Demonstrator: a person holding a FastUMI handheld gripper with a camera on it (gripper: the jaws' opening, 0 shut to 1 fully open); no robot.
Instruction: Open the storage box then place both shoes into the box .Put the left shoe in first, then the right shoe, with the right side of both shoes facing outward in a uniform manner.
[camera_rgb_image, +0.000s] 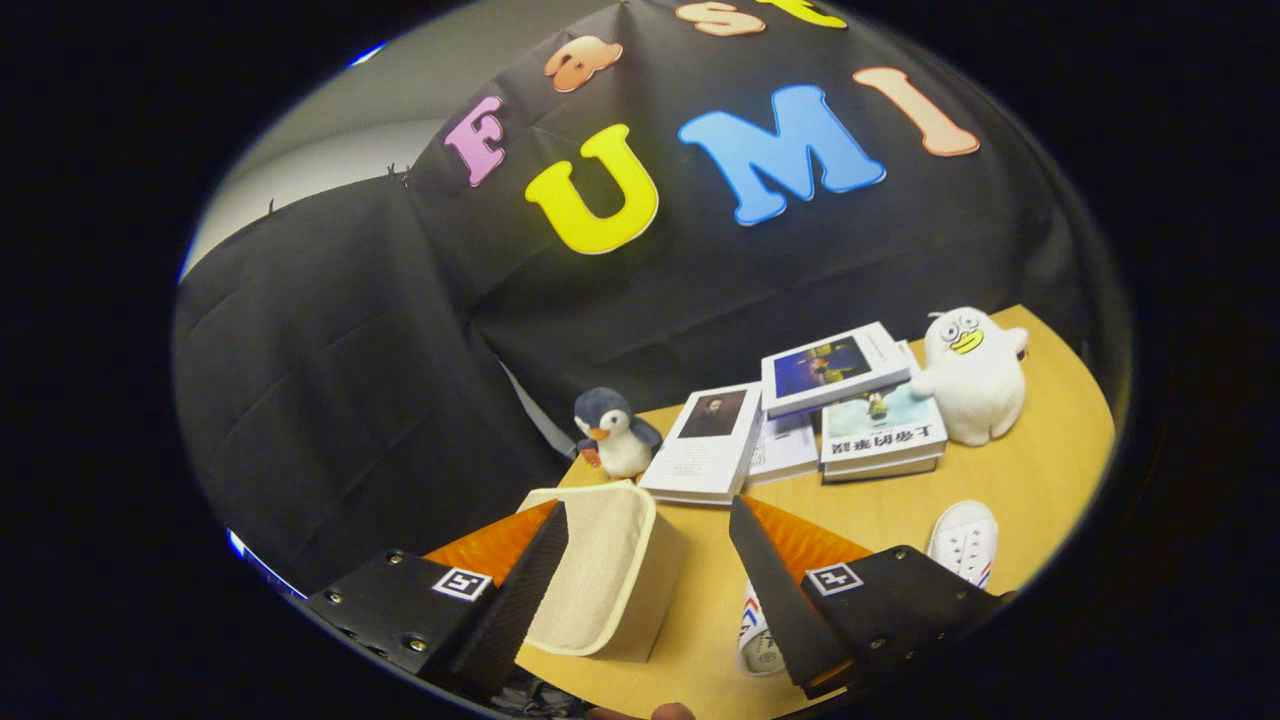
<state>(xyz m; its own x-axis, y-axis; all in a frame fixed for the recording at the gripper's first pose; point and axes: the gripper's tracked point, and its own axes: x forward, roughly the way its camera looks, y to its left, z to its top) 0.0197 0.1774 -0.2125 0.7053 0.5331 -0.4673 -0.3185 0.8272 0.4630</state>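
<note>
A beige fabric storage box (605, 570) with its lid down stands on the wooden table (1040, 470), partly behind my left finger. My gripper (650, 535) hangs open above the table, with bare space between its fingers. One white shoe (966, 540) lies just beyond the right finger. The heel of a second white shoe (756, 640), with red and blue marks, peeks out beside the right finger, mostly hidden by it.
Behind the box sit a small penguin plush (613, 432), several books (800, 420) laid flat and stacked, and a white duck-like plush (972, 375). The table's near edge runs under my fingers.
</note>
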